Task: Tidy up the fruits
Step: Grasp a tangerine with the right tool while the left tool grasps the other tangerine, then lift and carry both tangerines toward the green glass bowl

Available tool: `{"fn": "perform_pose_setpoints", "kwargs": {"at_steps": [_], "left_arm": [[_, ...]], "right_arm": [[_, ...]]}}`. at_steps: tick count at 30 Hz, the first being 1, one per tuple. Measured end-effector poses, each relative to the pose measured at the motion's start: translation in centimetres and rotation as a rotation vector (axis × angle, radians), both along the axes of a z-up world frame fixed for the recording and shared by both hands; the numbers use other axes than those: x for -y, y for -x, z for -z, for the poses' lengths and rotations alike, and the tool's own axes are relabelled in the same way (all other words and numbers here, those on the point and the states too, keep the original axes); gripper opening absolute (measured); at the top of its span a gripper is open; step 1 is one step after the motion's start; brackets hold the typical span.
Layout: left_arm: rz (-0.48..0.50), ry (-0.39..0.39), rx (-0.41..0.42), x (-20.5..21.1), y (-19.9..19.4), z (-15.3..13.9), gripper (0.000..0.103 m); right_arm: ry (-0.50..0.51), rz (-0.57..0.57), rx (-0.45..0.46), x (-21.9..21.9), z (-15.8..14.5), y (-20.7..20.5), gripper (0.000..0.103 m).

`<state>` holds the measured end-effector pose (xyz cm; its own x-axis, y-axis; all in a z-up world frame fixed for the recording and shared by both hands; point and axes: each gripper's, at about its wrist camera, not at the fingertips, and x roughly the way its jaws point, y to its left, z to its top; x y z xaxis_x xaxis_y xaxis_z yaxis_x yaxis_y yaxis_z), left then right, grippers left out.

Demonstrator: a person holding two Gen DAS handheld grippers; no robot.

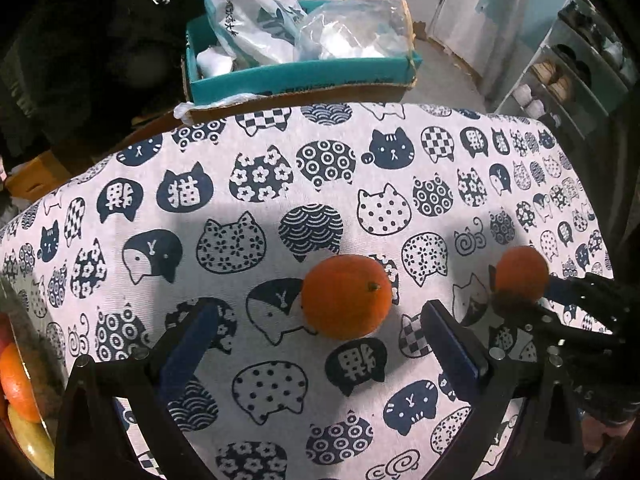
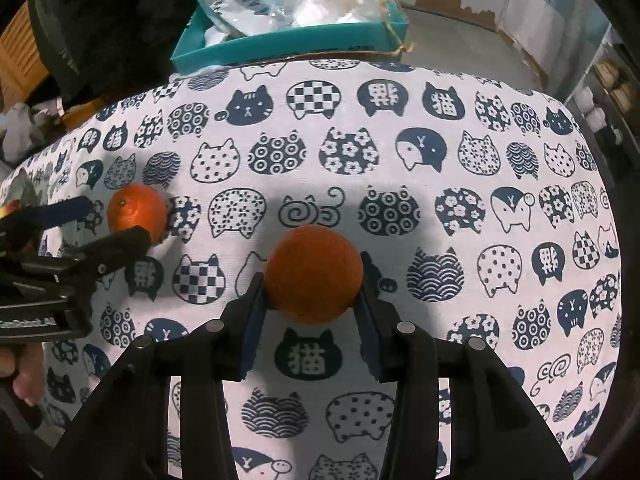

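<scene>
Black plastic fingers with blue pads (image 2: 250,332) of the right gripper (image 2: 312,312) sit closest to the lens, closed in against both flanks of a round orange citrus fruit (image 2: 314,274), so that fruit appears clamped, though whether it rests on the cloth or is raised just off it cannot be told. Gripping across the widest part of the ball keeps it from squirting out forward. Beneath lies a white tablecloth printed with navy cat heads (image 2: 460,128), which covers the whole work surface. To the left, a second, stem-marked orange citrus fruit (image 1: 346,296) lies free on the cloth, and the left gripper (image 1: 320,332) is spread wide with nothing between its pads; the fruit sits just ahead of the gap, centred, which looks like a lined-up approach to take it next. At the far left edge of the left wrist view, a bowl holding an orange and a yellowish fruit (image 1: 18,392) is partly in sight and is probably where the loose fruits belong. Beyond the table's far edge stands a teal cardboard box stuffed with white plastic bags (image 1: 304,76), well apart from the fruit.
</scene>
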<state>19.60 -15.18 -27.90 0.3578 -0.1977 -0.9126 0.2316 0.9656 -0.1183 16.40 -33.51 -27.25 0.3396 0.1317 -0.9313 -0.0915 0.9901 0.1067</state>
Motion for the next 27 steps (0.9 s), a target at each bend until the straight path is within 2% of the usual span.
{"fn": "perform_pose_setpoints", "kwargs": {"at_steps": [2, 5, 7, 9, 10, 13, 27], "left_arm": [[-0.001, 0.006, -0.002, 0.1, 0.0, 0.2, 0.092], [-0.005, 0.007, -0.014, 0.1, -0.1, 0.5, 0.073], [0.002, 0.03, -0.019, 0.1, 0.0, 0.6, 0.067], [0.017, 0.048, -0.013, 0.3, 0.2, 0.4, 0.051], [0.029, 0.052, -0.009, 0.5, 0.3, 0.3, 0.046], [0.036, 0.014, 0.018, 0.8, 0.7, -0.2, 0.046], [0.016, 0.052, 0.088, -0.7, 2.7, -4.3, 0.045]], "right_arm": [[0.001, 0.002, 0.002, 0.2, -0.1, 0.1, 0.042], [-0.001, 0.0, 0.005, 0.0, -0.1, 0.0, 0.042], [0.0, -0.003, 0.01, -0.1, -0.2, -0.1, 0.042], [0.001, -0.004, 0.015, -0.3, -0.3, -0.1, 0.042], [0.001, -0.005, 0.018, -0.3, -0.4, -0.1, 0.042], [0.0, -0.005, 0.029, -0.5, -0.8, 0.0, 0.042], [-0.008, -0.013, 0.124, -1.1, -5.1, 1.4, 0.042]]}}
